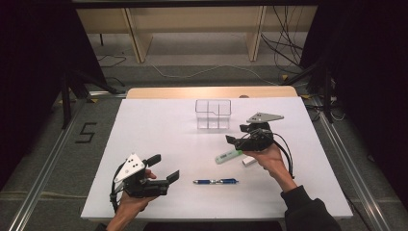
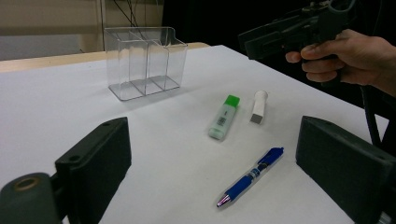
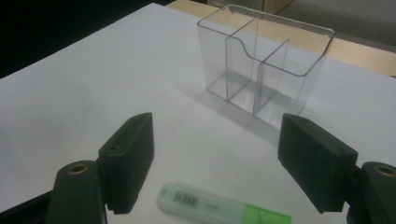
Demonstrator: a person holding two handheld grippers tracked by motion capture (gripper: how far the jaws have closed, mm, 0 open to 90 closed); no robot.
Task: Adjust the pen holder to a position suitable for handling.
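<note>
From the high view, the right gripper (image 1: pixel 236 134) hovers over the green-capped highlighter (image 1: pixel 228 156) on the white table (image 1: pixel 144 144), jaws apart and empty; the left gripper (image 1: pixel 163 168) waits near the front edge, likewise spread wide. The left gripper view shows the matte pale-green highlighter lying flat beside a small white eraser (image 2: pixel 258 107), with a glossy blue pen (image 2: pixel 251 176) nearer. In the right gripper view the highlighter (image 3: pixel 224 208) lies just below the blocky black jaws, the clear three-compartment organizer (image 3: pixel 266 63) beyond. The pick-up seems in hand; next, lowering to straddle the slim barrel.
</note>
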